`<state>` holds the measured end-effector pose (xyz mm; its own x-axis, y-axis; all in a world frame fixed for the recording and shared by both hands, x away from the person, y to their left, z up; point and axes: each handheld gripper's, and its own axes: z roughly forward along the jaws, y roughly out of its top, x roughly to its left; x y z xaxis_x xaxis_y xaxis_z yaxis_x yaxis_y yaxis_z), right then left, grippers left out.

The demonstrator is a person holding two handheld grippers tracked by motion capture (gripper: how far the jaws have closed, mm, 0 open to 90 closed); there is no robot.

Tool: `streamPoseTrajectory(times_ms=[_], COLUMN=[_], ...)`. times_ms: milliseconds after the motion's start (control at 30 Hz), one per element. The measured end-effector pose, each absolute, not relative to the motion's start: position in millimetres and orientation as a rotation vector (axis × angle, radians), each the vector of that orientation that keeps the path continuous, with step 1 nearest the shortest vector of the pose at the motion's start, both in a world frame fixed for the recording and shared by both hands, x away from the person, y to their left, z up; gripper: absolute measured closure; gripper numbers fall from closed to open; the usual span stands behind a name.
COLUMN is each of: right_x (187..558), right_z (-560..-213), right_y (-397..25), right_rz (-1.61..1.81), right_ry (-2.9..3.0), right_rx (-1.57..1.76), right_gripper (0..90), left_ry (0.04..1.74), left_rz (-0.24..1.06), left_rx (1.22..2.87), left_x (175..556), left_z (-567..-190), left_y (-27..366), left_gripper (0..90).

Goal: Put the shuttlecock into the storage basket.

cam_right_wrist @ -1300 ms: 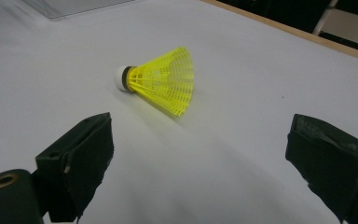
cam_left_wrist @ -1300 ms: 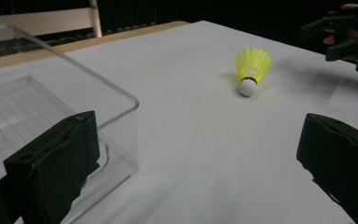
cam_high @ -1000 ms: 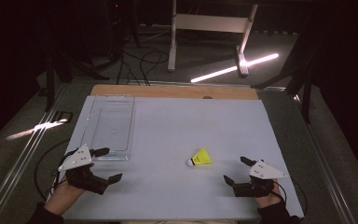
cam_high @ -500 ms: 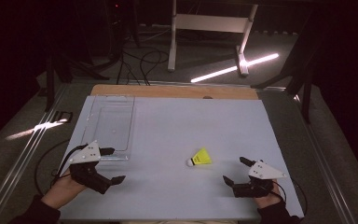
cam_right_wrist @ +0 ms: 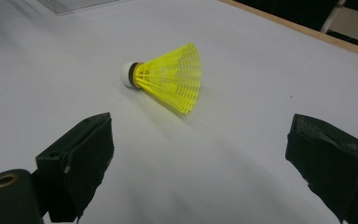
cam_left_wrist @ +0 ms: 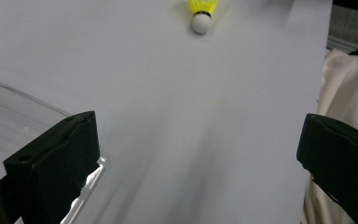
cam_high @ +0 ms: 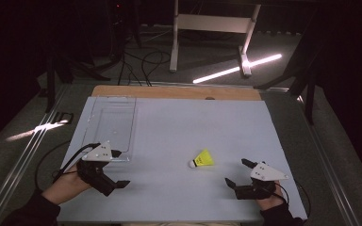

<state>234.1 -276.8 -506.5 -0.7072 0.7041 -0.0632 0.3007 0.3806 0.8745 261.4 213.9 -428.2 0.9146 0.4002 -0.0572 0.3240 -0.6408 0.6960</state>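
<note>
dark floor and cables surround the pale grey table (cam_high: 179, 122), whose far edge shows a strip of bare wood; a bright bar of light lies on the floor beyond it; a clear plastic tray (cam_high: 111, 125) sits at the table's left side, toward the far end; a yellow shuttlecock (cam_high: 201, 159) lies on its side on the table's near half, right of the middle, its white cork tip pointing left and its skirt to the right in the high view; the left gripper (cam_high: 117, 168) is held in a hand at the near left, just beside the tray's near edge, its jaws spread wide with nothing between them; in the left gripper view the shuttlecock (cam_left_wrist: 202, 13) lies well ahead, and the tray's clear rim (cam_left_wrist: 23, 116) runs beside 1 jaw; the right gripper (cam_high: 235, 172) is held at the near right, near the shuttlecock but apart from it, jaws wide apart and empty; in the right gripper view the shuttlecock (cam_right_wrist: 168, 77) lies ahead between the 2 jaws' lines, untouched.
</note>
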Motion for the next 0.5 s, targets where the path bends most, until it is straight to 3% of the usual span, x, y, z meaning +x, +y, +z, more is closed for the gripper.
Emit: streamPoseTrajectory(times_ms=[500], right_x=[234], right_z=[-507], right_y=[-275], right_rz=[1.261], right_ry=[2.222], right_rx=[0.858], right_gripper=[7.8], left_ry=[0.463], left_rz=[0.057], left_rx=[2.482], left_x=[268], left_z=[-430], left_y=[201], left_gripper=[0.1])
